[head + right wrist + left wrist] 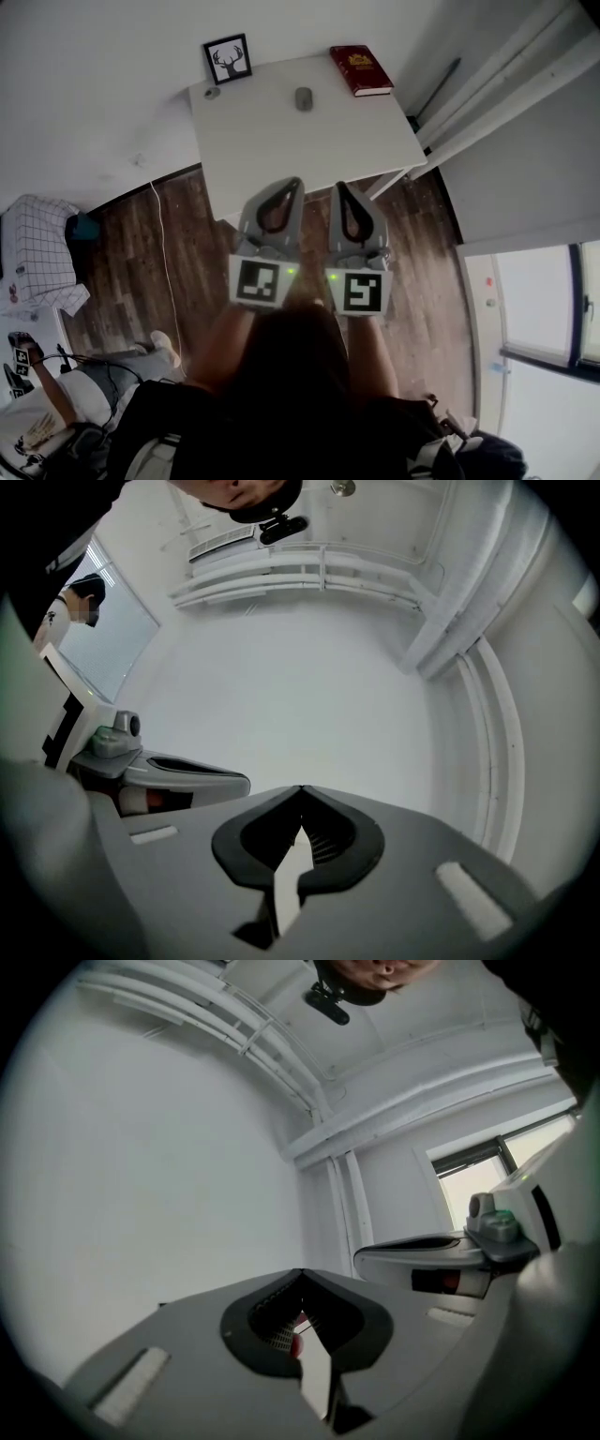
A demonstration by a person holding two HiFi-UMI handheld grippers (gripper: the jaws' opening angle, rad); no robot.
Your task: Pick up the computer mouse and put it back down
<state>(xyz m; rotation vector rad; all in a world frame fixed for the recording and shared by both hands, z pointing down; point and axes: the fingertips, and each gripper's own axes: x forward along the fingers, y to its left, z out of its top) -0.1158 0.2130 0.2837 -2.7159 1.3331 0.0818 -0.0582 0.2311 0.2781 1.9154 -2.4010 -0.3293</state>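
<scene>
Both of your claws are clenched tight right now, tips pressed together with nothing between them. The left gripper (pixel 296 184) and right gripper (pixel 340 187) sit side by side at the near edge of the white table (pixel 281 145), just beside each other and pointing toward its far side. Each gripper view confirms it: jaws closed to a point, only pale wall past them.

The computer mouse (pixel 304 98) is lying on the table near the far edge, roughly midway along it, well apart from both grippers, and neither one is touching it. At the table's far left corner there's a framed deer picture (pixel 228 58) standing up, with a small round grey thing (pixel 213 92) just beside it on the tabletop. A red book (pixel 361 69) lies flat at the far right corner. The mouse sits between the picture and the book. Dark wood floor (pixel 178 244) shows around the table.
</scene>
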